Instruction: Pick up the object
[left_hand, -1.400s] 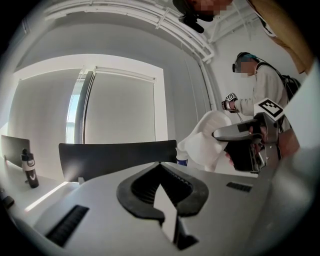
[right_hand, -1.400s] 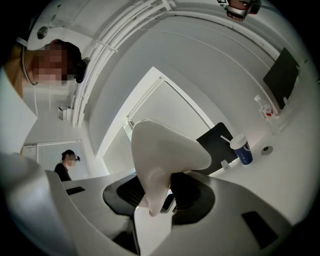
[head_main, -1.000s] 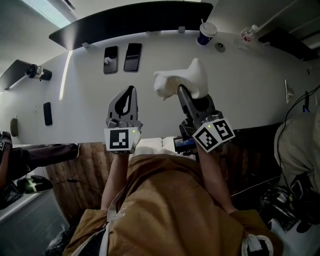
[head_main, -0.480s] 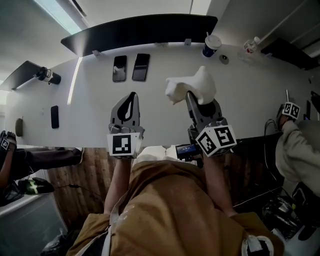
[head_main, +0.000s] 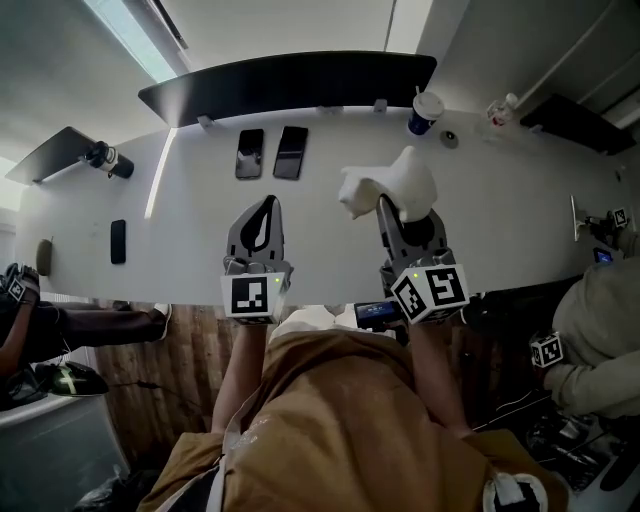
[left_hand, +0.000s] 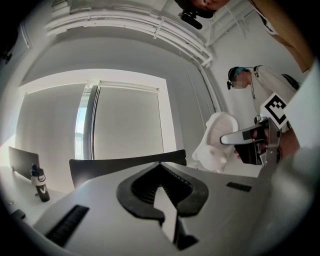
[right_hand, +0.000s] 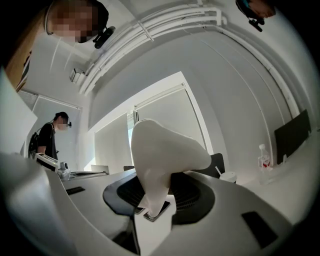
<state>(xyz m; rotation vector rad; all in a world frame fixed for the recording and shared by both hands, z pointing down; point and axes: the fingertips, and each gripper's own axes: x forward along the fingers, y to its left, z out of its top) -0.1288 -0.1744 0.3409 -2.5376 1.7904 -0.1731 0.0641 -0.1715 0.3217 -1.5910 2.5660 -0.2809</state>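
Head view: a long white table (head_main: 200, 230) carries two phones (head_main: 250, 153) and a cup (head_main: 424, 112). The right gripper (head_main: 388, 208) holds the white object (head_main: 400, 180) raised above the table.
Left gripper view: the left gripper (left_hand: 160, 165) has its jaws pressed together with nothing between them.
Right gripper view: the jaws pinch the white object's narrow lower end.

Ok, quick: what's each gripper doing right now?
Left gripper: jaws closed, nothing between them.
Right gripper: closed on the white object.
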